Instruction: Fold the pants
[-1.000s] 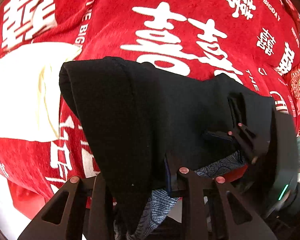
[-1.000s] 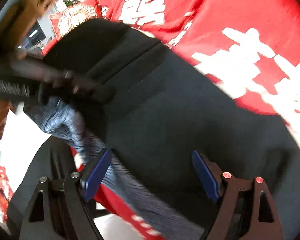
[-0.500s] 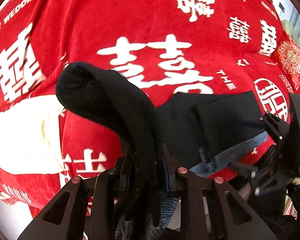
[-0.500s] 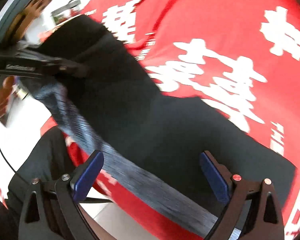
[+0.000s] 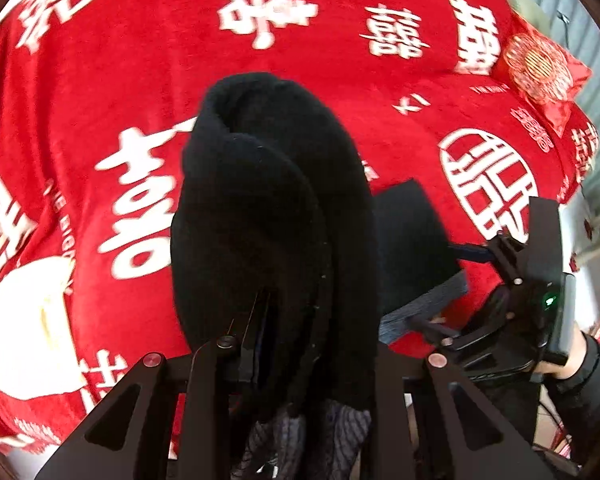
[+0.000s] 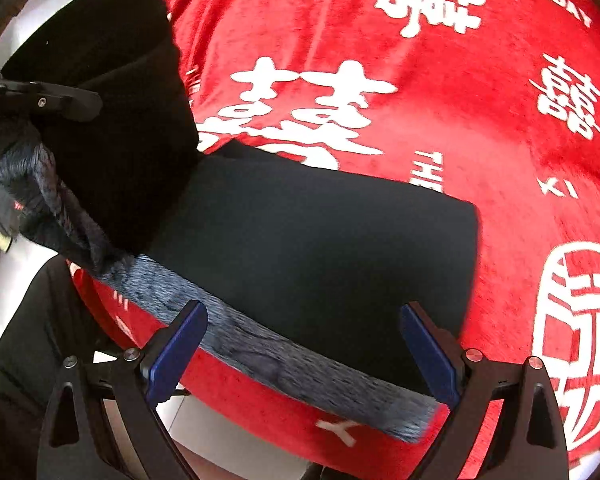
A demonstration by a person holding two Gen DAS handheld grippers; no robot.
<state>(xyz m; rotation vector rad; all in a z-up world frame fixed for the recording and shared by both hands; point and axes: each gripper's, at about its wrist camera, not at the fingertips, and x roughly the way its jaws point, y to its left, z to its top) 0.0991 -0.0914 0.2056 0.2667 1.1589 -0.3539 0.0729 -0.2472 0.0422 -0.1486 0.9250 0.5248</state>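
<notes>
Black pants (image 5: 268, 220) hang in a thick bunched fold over my left gripper (image 5: 296, 344), which is shut on the cloth; its right finger is hidden under it. The rest of the pants (image 6: 320, 248) lies flat on the red blanket near the bed's edge, with the grey inner waistband (image 6: 280, 356) turned out. My right gripper (image 6: 306, 340) hovers over that waistband, open wide, its blue pads (image 6: 180, 344) clear of the cloth. It also shows in the left wrist view as the right gripper (image 5: 456, 288). The left gripper's finger (image 6: 52, 98) shows at far left, holding the raised end.
A red blanket (image 5: 380, 120) with white characters covers the bed. A cream garment (image 5: 24, 320) lies at the lower left, a red cushion (image 5: 540, 68) at the far right. The bed's edge and pale floor (image 6: 228, 440) are just below the waistband. A person's hand (image 5: 572, 352) holds the right gripper.
The left gripper has lifted and carried its end of the pants, so the cloth went from spread out to a bunched fold. The right gripper shifted along the waistband, open throughout.
</notes>
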